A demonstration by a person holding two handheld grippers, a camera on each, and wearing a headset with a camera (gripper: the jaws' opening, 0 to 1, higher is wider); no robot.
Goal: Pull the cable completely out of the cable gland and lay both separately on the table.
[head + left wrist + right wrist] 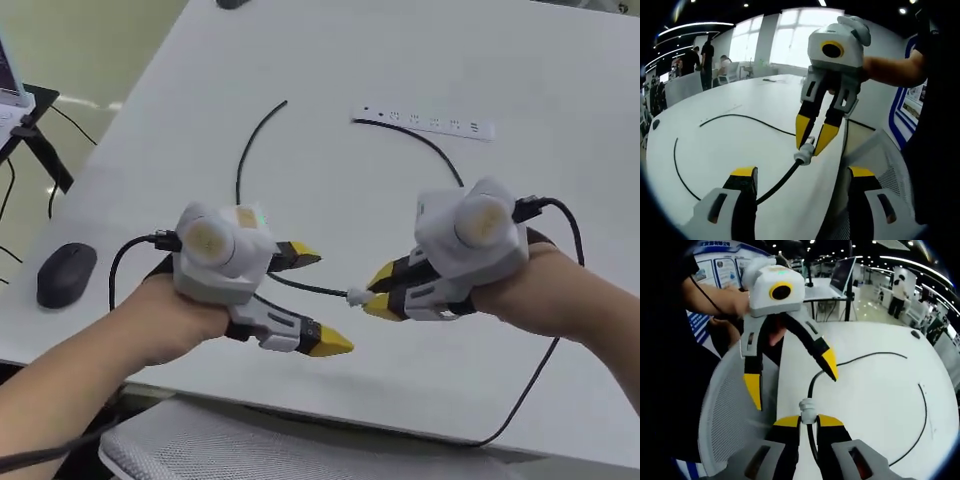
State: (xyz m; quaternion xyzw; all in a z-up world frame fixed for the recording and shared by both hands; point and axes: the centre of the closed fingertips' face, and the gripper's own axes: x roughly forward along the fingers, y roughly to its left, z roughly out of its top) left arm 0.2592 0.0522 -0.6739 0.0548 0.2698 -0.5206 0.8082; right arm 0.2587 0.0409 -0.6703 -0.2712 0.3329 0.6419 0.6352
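Cable (pixel 310 289) sits in the cable gland (pixel 358 296) near the table's (pixel 500 60) front edge (nothing separated yet); right gripper (pixel 378 290) clamps the gland, left gripper (pixel 315 300) gapes empty.

White counter (pixel 330 60), plain top, near edge curving round.
- Far right: white power strip (pixel 425 122) lying flat. Its black cord (pixel 432 148) leaves the strip's left end and bends right and nearer.
- Left of the strip: black cable (pixel 247 150) lying in an arc, far end loose.
- Left edge, near: dark mouse (pixel 66 273).
- Far edge: small dark object (pixel 232 3), cut off, cannot tell what it is.
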